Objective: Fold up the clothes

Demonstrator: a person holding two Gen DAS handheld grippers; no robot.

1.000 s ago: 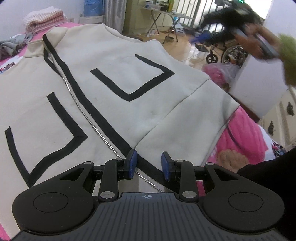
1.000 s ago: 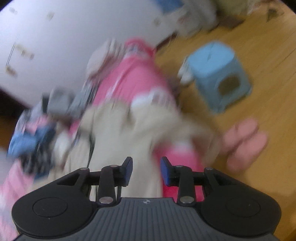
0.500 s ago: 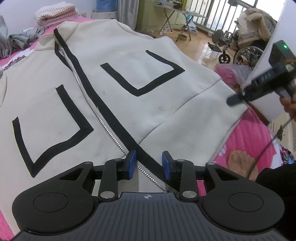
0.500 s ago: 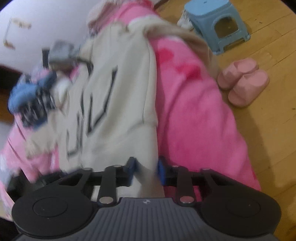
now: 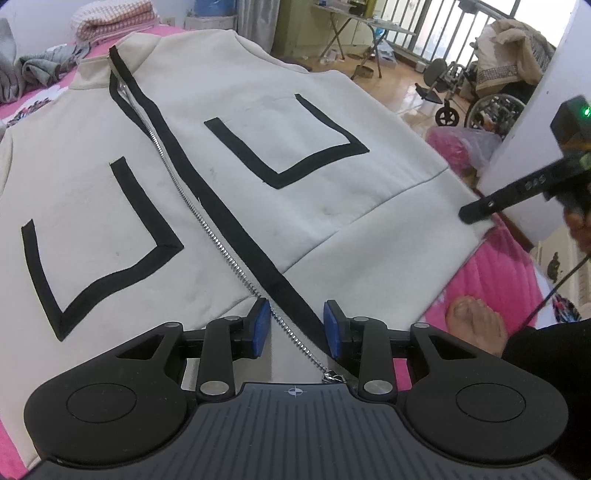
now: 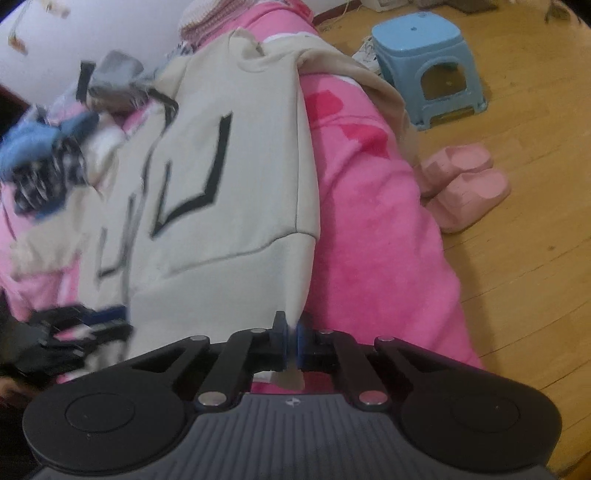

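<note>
A cream jacket (image 5: 295, 184) with black trim and a silver zipper lies front up on a pink bedcover (image 6: 369, 240). My left gripper (image 5: 297, 328) stands low at the hem, its blue pads apart on either side of the zipper's bottom end; the fabric lies flat between them. My right gripper (image 6: 291, 341) is shut on the jacket's (image 6: 229, 240) hem corner by the bed's edge, with cream cloth pinched between the pads. In the left wrist view the right gripper (image 5: 471, 214) shows as a black finger at that corner. The left gripper (image 6: 85, 325) appears blurred in the right wrist view.
A pile of clothes (image 6: 48, 158) lies beyond the collar. On the wooden floor stand a blue stool (image 6: 428, 62) and pink slippers (image 6: 465, 184). A person's bare foot (image 5: 474, 325) rests on the bed. A wheelchair (image 5: 480, 99) and folding table (image 5: 362, 33) stand further off.
My right gripper has swung down to the jacket's hem corner and closed on it. The left gripper has stayed over the zipper's end.
</note>
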